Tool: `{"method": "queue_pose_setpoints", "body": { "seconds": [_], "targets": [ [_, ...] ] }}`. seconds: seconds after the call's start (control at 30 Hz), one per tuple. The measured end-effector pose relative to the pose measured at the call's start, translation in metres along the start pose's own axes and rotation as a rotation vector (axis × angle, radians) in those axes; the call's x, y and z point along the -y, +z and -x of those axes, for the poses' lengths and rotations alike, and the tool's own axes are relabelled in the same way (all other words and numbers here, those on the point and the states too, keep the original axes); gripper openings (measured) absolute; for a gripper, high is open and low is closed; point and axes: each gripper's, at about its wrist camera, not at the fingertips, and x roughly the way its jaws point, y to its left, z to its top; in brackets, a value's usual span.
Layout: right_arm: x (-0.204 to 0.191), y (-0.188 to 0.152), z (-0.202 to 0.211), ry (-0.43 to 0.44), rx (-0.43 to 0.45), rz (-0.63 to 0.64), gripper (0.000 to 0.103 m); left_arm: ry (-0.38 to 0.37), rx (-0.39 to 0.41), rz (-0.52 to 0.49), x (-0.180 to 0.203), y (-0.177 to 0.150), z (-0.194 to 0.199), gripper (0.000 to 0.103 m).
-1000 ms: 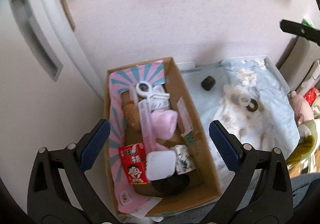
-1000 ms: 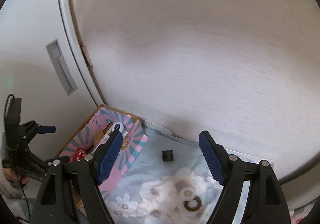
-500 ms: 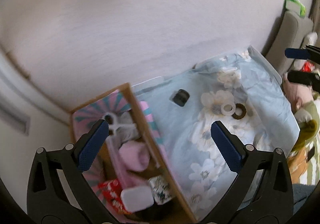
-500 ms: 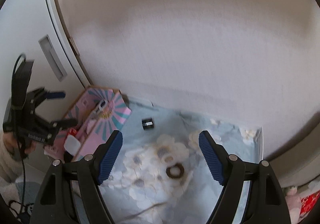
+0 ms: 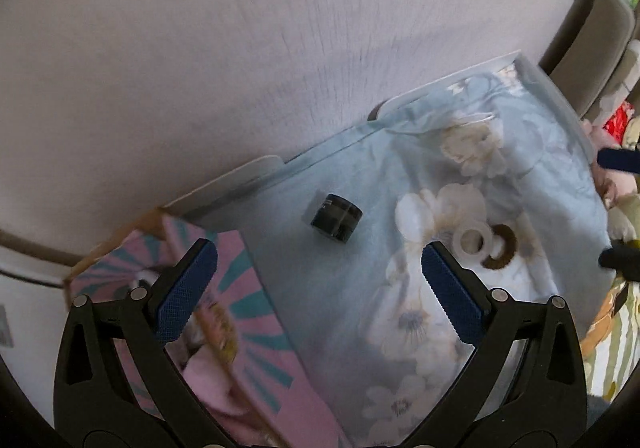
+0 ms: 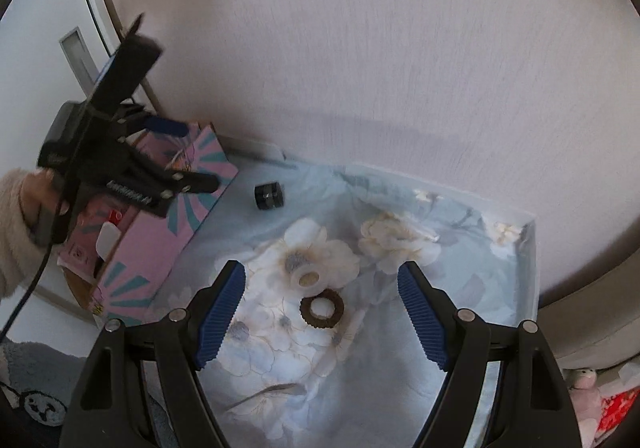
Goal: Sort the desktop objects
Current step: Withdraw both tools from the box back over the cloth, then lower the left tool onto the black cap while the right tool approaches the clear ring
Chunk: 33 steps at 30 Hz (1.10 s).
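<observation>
A small black jar (image 5: 336,217) lies on its side on the blue floral cloth (image 5: 344,308); it also shows in the right wrist view (image 6: 269,195). A white tape roll (image 6: 307,279) and a brown ring (image 6: 322,308) lie close together on the cloth, and show in the left wrist view as the roll (image 5: 474,242) and ring (image 5: 502,252). My left gripper (image 5: 318,290) is open and empty, above the cloth beside the cardboard box (image 5: 248,332). My right gripper (image 6: 320,312) is open and empty, above the two rings.
The pink-and-teal lined box (image 6: 160,232) holds several items at the left edge of the cloth. A wall (image 6: 360,47) runs right behind. A door (image 6: 36,27) stands at the left. Soft toys and fabric (image 5: 616,207) lie beyond the cloth's right edge.
My left gripper has swung right from over the box to over the cloth near the black jar. My right gripper has come lower and closer to the two rings.
</observation>
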Motion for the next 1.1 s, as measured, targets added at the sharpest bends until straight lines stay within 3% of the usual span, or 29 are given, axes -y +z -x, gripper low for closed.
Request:
{"method": "queue_pose_setpoints", "body": {
  "seconds": [0.4, 0.87, 1.0, 1.1],
  "targets": [
    [0.006, -0.010, -0.079, 0.123, -0.101, 0.004, 0.075, 0.032, -0.116, 0.009, 0.011, 0.011, -0.062, 0.102],
    [-0.006, -0.015, -0.122, 0.112, -0.155, 0.104, 0.075, 0.062, -0.151, 0.063, 0.018, 0.003, -0.080, 0.099],
    [-0.010, -0.015, -0.124, 0.081, -0.141, 0.146, 0.075, 0.047, -0.172, 0.083, 0.016, -0.004, -0.086, 0.088],
    [-0.015, -0.015, -0.125, 0.047, -0.132, 0.188, 0.065, 0.028, -0.190, 0.117, 0.012, -0.011, -0.091, 0.076]
  ]
}}
